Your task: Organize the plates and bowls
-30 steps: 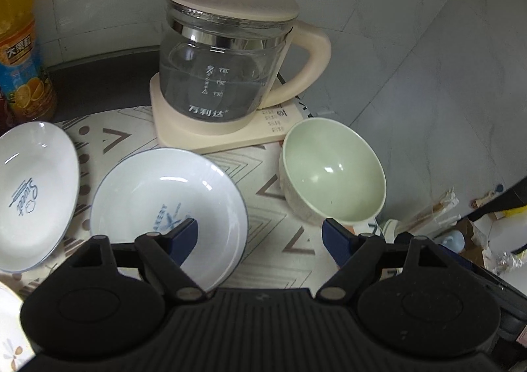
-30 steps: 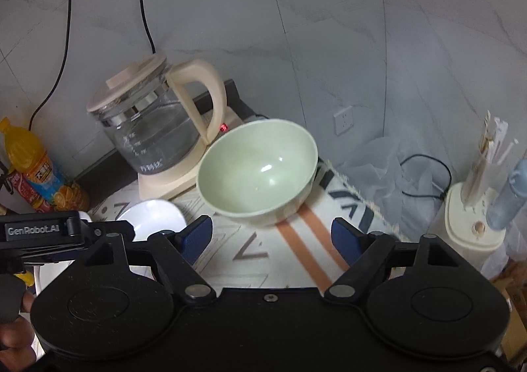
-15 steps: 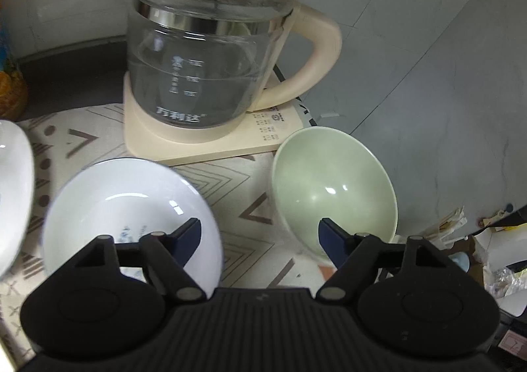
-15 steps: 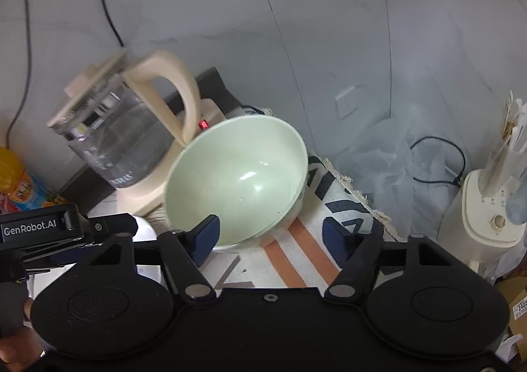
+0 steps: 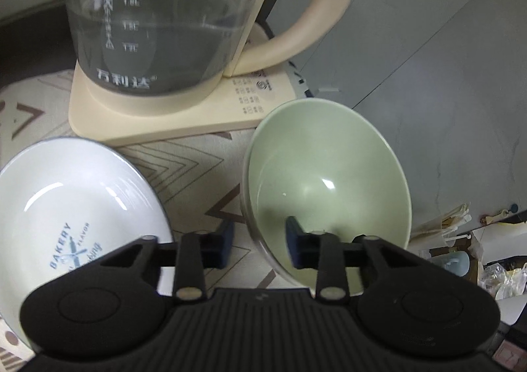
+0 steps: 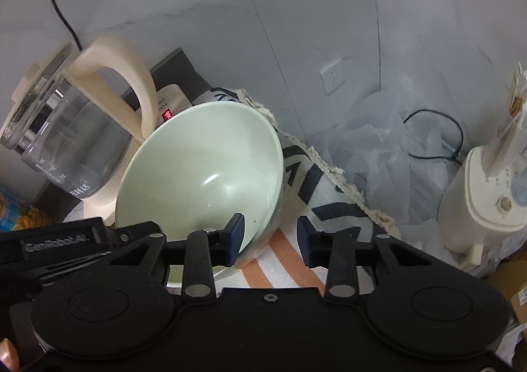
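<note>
Green bowl [image 5: 329, 181] sits on the patterned mat [image 5: 197, 168], at 4 o'clock from the kettle [image 5: 158, 26], mouth up and tipped a little toward the cameras. It is round, so there is no long axis.

Left gripper [image 5: 260, 238] straddles the bowl's near-left rim, one pad inside, one outside. Its jaws have just been closing, and a gap shows on the outer side, so they do not look clamped yet.

Right gripper [image 6: 270, 237] straddles the near-right rim likewise, jaws just closing, with the outer pad clear of the wall.

Probably a two-sided lift, to keep the deep bowl level.

White plate [image 5: 75, 214] lies at 9 o'clock from the bowl, apart from it.
</note>
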Tool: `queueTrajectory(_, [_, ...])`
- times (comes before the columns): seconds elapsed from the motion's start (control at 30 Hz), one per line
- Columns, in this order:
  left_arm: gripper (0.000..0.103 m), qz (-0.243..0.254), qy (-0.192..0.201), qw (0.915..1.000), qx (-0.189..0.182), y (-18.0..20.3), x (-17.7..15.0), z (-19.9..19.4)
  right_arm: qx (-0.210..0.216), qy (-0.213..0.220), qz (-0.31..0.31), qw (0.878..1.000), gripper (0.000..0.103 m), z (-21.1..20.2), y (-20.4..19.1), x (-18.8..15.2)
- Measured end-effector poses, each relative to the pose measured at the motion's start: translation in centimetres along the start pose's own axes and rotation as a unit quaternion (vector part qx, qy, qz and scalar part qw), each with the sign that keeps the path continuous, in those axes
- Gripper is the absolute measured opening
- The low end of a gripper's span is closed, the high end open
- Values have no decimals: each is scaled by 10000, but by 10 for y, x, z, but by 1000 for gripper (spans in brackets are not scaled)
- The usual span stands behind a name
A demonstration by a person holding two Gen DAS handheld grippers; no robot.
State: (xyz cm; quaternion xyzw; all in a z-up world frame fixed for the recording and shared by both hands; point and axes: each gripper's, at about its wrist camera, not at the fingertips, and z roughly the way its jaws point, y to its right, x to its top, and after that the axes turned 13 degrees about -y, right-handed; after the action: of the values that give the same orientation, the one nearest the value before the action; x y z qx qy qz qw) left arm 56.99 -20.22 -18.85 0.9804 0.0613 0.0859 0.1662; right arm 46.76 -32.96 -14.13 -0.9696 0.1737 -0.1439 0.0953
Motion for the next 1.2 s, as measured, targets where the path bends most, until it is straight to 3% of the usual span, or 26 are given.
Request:
queueTrajectory(0.07, [18,-44,-23,10000,14,0,1,3,43,-51,4,10000,29,4,-2,2])
queueTrajectory(0.27, [17,-82,20,9999,114,0,-4,-3,-64,-172,-30,9998,24,10,-11,6])
queueTrajectory(0.83, [17,335,524,9980,132,-9,-43,-65,107,280,-283,9991,24,-35,-30,-30])
queueTrajectory(1.2, [17,387,588,9975,61,-29,-74,-100,122,506,-252,9983,24,-63,-50,-64])
